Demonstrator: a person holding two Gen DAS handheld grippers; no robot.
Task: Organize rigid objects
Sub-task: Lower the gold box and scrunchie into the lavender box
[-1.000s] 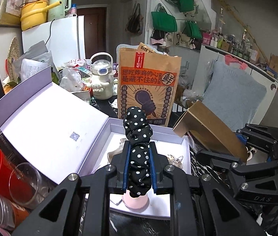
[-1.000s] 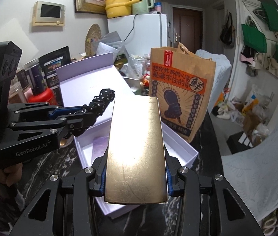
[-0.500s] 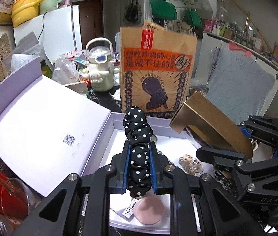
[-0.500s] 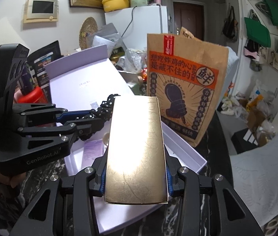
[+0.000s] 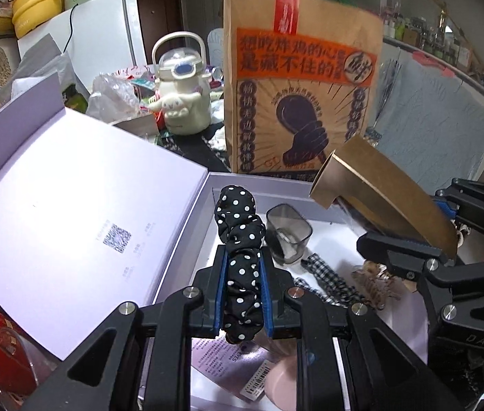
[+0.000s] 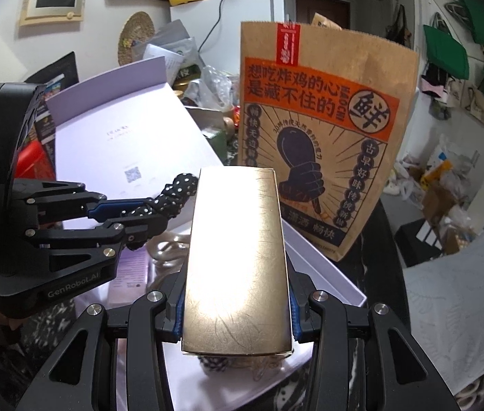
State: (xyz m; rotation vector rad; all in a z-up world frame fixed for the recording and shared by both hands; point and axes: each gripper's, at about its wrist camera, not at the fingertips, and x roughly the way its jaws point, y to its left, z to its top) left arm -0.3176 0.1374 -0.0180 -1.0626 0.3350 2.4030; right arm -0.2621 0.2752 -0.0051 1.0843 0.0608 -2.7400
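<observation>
Jaws of my left gripper (image 5: 243, 294) pinch a dotted scrunchie (image 5: 242, 257) over the open box (image 5: 259, 193); my right gripper (image 6: 237, 318) clamps a gold carton (image 6: 237, 257) beside it.

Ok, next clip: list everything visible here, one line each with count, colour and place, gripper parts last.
scrunchie: 1, black with white dots, clamped in left jaws
gold box: 1, gold, clamped in right jaws
lilac box: 1, lilac, open on the table, lid folded back left
clear cup: 1, smoky clear, on its side in the lilac box
checked band: 1, black and white, in the lilac box
hair claw: 1, brownish, in the lilac box, right side
pink disc: 1, pink, near edge of the lilac box
paper bag: 1, brown with orange print, upright behind the lilac box
kettle: 1, cream, behind the lid
fridge: 1, white, at back
yellow pot: 1, on the fridge
left gripper: 1, black, shut
right gripper: 1, black, shut
</observation>
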